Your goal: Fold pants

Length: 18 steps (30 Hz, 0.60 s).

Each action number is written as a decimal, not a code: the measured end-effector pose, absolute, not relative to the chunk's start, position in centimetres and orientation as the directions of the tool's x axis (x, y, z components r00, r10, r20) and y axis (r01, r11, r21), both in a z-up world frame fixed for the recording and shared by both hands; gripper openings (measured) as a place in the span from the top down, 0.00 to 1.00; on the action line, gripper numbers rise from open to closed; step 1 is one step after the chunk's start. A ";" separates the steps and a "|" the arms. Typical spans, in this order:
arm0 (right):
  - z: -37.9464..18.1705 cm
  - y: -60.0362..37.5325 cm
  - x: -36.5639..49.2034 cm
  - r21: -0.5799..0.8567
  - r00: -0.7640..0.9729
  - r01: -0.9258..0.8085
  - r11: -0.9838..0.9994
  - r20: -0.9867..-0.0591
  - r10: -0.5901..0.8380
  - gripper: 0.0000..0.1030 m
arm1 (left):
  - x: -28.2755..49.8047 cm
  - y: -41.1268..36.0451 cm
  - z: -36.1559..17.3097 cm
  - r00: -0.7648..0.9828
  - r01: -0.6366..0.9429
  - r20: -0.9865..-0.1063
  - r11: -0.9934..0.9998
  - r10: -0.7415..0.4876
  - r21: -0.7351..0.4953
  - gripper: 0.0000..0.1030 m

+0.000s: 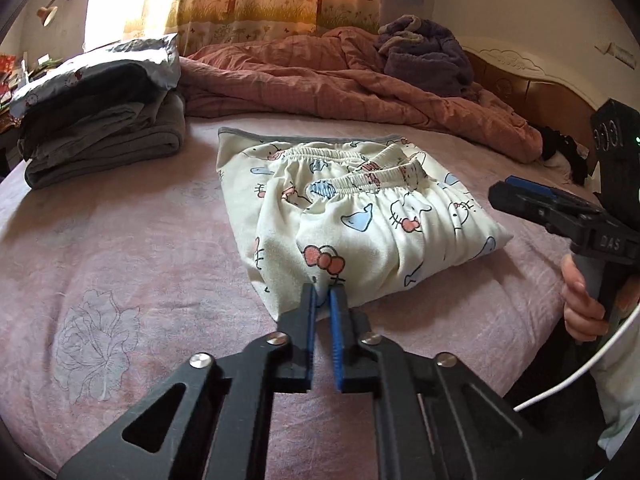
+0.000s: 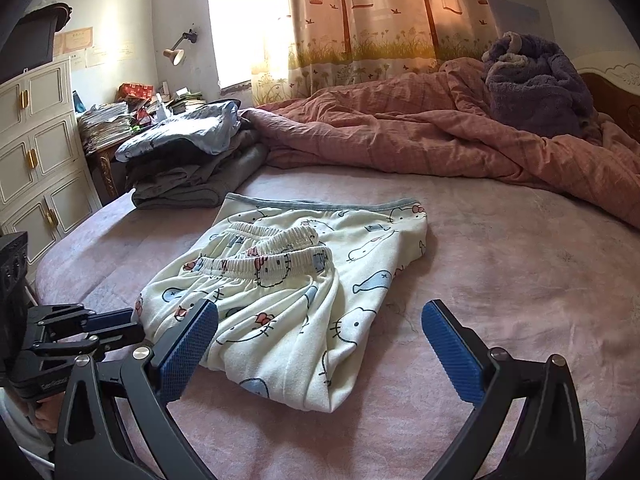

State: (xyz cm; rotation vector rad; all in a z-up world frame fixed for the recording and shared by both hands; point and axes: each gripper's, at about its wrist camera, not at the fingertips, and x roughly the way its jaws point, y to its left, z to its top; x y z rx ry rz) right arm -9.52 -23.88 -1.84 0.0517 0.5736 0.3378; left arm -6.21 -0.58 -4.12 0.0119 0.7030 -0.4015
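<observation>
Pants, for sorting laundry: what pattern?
Cream pants with cartoon cats, bows and blue fish; clearest in right wrist view.

Left gripper (image 1: 323, 289): black linkage arms w/ triangular cut-outs, four round silver pivot screws across the frame, blue ribbed pads on inner faces of fingers (image 1: 335, 344). Same unit seen from right wrist view at 9 o'clock: black body, blue strip along top, small silver screws, faint white lettering on lower housing.

Right gripper (image 2: 320, 336): matte black arms, silver screws at pivots, blue cross-hatch textured pads (image 2: 188, 350). From left wrist view at 3 o'clock: black body w/ blue top strip, white "DAS" marking, grey handle, perforated black plate above, small green light.

White cable (image 1: 576, 376) curves at 4 o'clock. Pale sleeve at frame edge, approx. 4 o'clock.
</observation>
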 end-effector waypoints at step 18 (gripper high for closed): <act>-4.5 -22.8 -12.4 0.026 0.757 -0.325 0.945 -0.592 0.276 0.89 | -6.7 1.5 -2.6 0.842 0.162 -0.519 0.987 -0.149 -0.021 0.99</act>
